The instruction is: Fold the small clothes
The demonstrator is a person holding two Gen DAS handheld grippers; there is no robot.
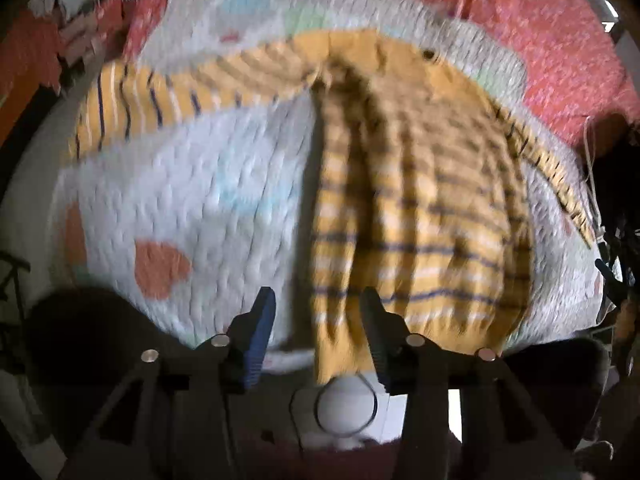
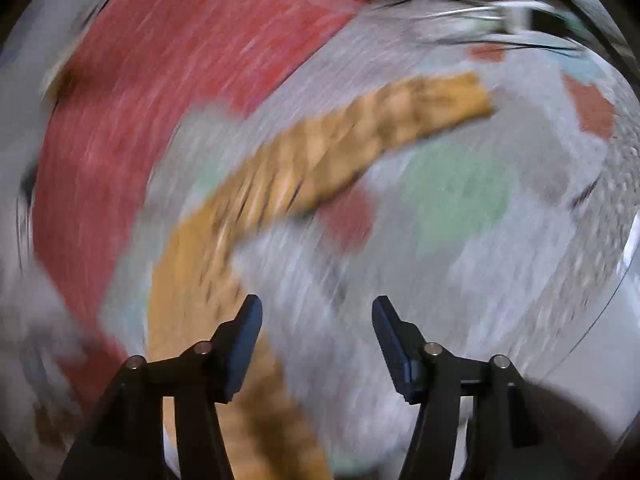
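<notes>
A small orange shirt with navy and white stripes (image 1: 420, 184) lies spread on a pale quilted mat (image 1: 224, 184), one sleeve stretched to the left. My left gripper (image 1: 318, 300) is open and empty, its fingers above the shirt's near left hem. In the blurred right wrist view the same shirt (image 2: 304, 160) shows as an orange band with a sleeve reaching up and right. My right gripper (image 2: 316, 308) is open and empty above the mat (image 2: 460, 240), just right of the shirt.
The mat has orange, green and blue patches and lies on a red patterned cover (image 1: 560, 40), also seen in the right wrist view (image 2: 160, 80). Dark objects and cords (image 1: 612, 184) stand at the right edge. A white round object (image 1: 346, 404) sits below the left gripper.
</notes>
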